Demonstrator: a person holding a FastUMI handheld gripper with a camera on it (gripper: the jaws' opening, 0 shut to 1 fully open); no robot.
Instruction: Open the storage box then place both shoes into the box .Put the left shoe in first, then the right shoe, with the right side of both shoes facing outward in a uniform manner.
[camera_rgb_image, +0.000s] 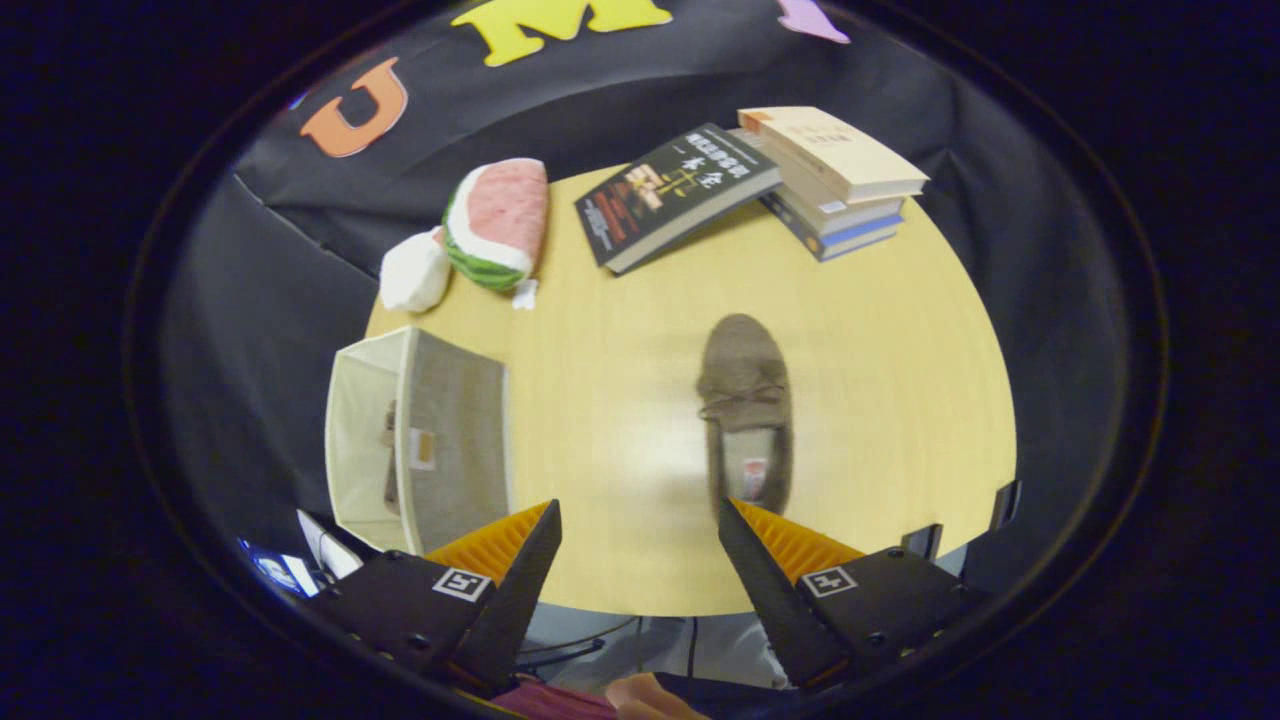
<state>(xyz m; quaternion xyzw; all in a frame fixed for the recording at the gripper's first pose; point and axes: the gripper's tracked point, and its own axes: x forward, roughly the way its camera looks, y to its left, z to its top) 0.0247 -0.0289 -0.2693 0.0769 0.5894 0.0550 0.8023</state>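
One brown moccasin shoe (745, 415) lies on the yellow table (620, 400), heel just ahead of the right finger of the claw (638, 535); claw fingers spread wide, gripping nothing; fabric storage box (420, 440) sits open beside the left finger, a dark shape, seemingly a second shoe (390, 455), inside; books (760, 180) and watermelon plush (498, 222) well beyond

My camera looks steeply down from high above the round tabletop (620, 330), past my spread jaws, toward the booth wall.
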